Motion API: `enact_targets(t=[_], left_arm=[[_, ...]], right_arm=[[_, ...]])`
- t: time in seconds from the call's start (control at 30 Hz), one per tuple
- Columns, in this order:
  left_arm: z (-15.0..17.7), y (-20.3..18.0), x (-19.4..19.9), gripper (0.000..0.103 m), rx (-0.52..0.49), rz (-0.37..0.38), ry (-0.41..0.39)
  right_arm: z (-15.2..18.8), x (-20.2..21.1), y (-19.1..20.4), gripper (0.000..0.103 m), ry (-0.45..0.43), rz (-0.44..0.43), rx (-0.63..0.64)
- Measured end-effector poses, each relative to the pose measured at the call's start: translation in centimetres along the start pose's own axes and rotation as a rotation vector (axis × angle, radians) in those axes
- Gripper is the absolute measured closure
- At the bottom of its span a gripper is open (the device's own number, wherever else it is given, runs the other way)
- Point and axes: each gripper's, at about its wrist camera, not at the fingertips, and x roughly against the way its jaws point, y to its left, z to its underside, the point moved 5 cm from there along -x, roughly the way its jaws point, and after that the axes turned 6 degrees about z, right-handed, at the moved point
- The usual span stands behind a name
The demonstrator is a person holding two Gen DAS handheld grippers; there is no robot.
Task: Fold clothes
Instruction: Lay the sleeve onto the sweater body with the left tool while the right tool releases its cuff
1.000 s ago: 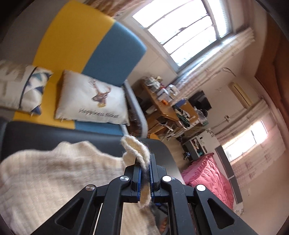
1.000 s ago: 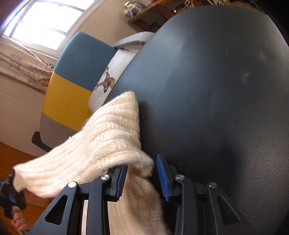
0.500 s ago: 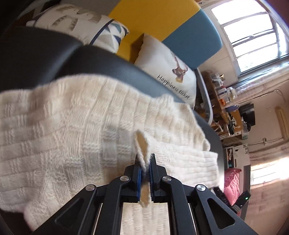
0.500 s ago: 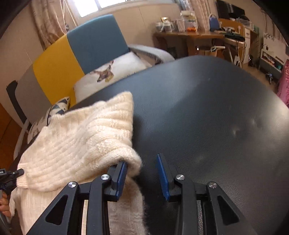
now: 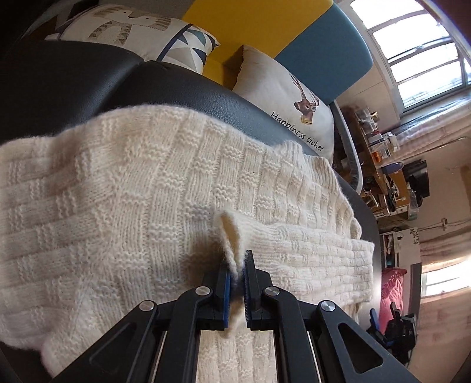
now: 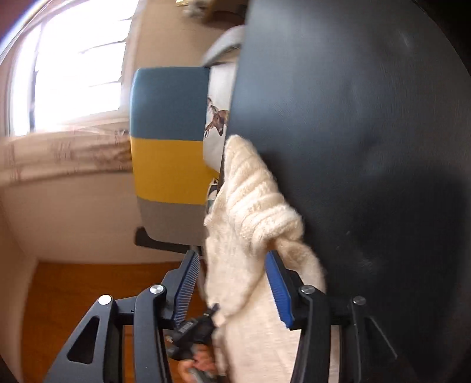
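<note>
A cream knitted sweater (image 5: 132, 191) lies spread on a black leather surface (image 5: 73, 82). My left gripper (image 5: 237, 265) is shut on a small upright pinch of the knit, low against the spread sweater. In the right wrist view a thick fold of the sweater (image 6: 250, 206) hangs over the edge of the black surface (image 6: 353, 147) and runs between the jaws of my right gripper (image 6: 232, 282). Those jaws are opening. The knit rests against the right pad (image 6: 279, 288), with a gap showing at the left pad (image 6: 188, 282).
A sofa with a yellow and blue back (image 5: 265, 26) stands behind the black surface. It holds a deer-print pillow (image 5: 279, 97) and a patterned pillow (image 5: 132, 32). A cluttered desk (image 5: 379, 153) and a pink bed (image 5: 391, 291) lie to the right. Wooden floor (image 6: 73, 294) shows below.
My left gripper came down with its pinch of knit, from the air to the spread sweater. My right gripper rolled and its jaws stand wider around the fold.
</note>
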Motion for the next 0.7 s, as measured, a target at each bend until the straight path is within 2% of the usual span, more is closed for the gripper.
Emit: enact_targets(t=[0.13,0.2,0.37,0.43,0.47,0.5,0.57,0.6,0.7], left_arm=[[-0.1,0.1,-0.1,0.095,0.016,0.009,0.006],[0.0,0.1,-0.1,0.095,0.005,0.005,0.007],[0.1,0.1,-0.2,0.095,-0.016,-0.003,0.008],[0.3,0.0,-0.3,0.095,-0.034,-0.012,0.008],[0.4,0.0,-0.3,0.095,-0.045,-0.016,0.007],[0.5,0.0,-0.3,0.095,-0.052,-0.016,0.007],[0.5,0.1,-0.4,0.095,-0.054,-0.012,0.01],[0.5,0.1,-0.4,0.095,-0.05,-0.008,0.012],[0.1,0.2,-0.4,0.095,-0.048,0.003,0.02]], right_arm=[[-0.3,-2.2,-1.0,0.052,-0.04,-0.017,-0.111],[-0.6,-2.7,-0.9,0.052,-0.087,0.001,-0.116],[-1.1,-1.9,1.1,0.05,-0.264,0.103,0.005],[-0.2,-1.1,3.0,0.05,-0.324,0.156,0.175],[0.4,-1.0,3.5,0.05,-0.343,0.221,0.258],[0.8,-1.3,3.3,0.05,-0.335,0.278,0.292],[1.1,-1.6,2.1,0.05,-0.301,0.338,0.292],[1.2,-1.8,1.4,0.055,-0.284,0.365,0.29],[1.9,-1.4,1.7,0.055,-0.245,0.4,0.325]])
